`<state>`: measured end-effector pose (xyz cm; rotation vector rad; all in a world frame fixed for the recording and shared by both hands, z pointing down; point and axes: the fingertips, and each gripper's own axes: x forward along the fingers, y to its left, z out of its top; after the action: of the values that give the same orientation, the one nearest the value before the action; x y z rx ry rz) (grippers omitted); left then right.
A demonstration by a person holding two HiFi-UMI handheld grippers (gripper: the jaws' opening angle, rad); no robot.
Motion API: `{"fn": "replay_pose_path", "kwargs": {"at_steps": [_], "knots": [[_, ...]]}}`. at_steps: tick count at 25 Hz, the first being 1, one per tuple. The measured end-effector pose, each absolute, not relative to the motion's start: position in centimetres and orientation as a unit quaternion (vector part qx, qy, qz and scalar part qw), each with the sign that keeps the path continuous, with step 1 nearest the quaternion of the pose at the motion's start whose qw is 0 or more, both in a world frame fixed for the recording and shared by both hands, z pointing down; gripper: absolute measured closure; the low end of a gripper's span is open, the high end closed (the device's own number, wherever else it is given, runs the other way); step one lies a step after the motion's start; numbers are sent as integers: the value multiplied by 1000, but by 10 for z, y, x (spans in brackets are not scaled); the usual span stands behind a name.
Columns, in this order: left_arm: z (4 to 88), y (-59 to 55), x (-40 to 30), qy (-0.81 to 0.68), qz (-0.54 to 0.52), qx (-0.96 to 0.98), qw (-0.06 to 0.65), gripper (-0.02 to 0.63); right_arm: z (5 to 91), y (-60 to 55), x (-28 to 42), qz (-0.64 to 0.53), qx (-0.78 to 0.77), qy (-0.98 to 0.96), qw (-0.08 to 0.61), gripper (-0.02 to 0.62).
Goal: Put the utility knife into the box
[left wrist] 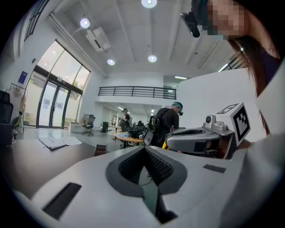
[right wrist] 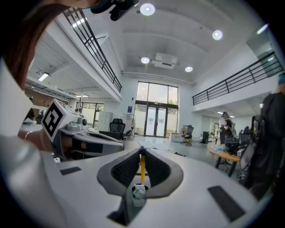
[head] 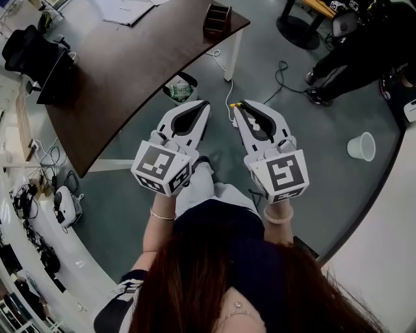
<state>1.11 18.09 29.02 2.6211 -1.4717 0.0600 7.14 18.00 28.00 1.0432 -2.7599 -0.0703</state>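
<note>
- Two hand-held grippers are side by side in front of the person. Both point toward the dark table [head: 143,71] and hang over the floor just short of its edge.
- Right gripper [right wrist: 141,150]: jaws are clamped on the utility knife [right wrist: 142,167]. Its thin yellow body sits edge-on between the pads and runs along the jaws, with a pale end piece down at the throat. In the head view a yellow tip pokes out past the jaw tips.
- Left gripper [left wrist: 144,149]: jaws are brought together with nothing between them. Only the hollow behind the pads shows.
- Box [head: 216,19]: small, dark and open-topped with dividers, standing at the far end of the table near its edge. It is well apart from both grippers. Its contents cannot be made out.
- Progress (judgement): the pickup is done and the knife is secured. What remains is to carry it across to the box, lower it into a compartment and release. I put this at under halfway.
- Next move (judgement): the knife lies along the jaws, so the right gripper probably has to tip nose-down over the open top. Which compartment to use cannot be told.
- Also present:
  - papers [head: 127,10] on the table
  - waste bin [head: 180,88] under the table edge
  - paper cup [head: 362,146] on the floor to the right
  - a person in dark clothes [head: 354,55] further off
</note>
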Motion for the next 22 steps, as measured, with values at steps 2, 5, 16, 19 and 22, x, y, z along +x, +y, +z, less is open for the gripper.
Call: {"fn": "replay_pose_path", "kwargs": {"at_steps": [2,5,16,19,22], "knots": [[292,162,4,-488,17,870,67,604,284,163,64,-22,350,-932,97,546],[295,126,-7,-482,15,873,66,604,286,131,51,-26,347,-932,99,546],[282,-10,-46,-440,11,896,61,604,266,-1,2,-45,374,-921,101,546],[284,-33,-52,-434,9,898,67,604,264,-24,-5,-43,381,-918,101,546],[289,-57,-52,-430,10,900,74,604,267,-48,-5,-36,386,-916,103,546]]}}
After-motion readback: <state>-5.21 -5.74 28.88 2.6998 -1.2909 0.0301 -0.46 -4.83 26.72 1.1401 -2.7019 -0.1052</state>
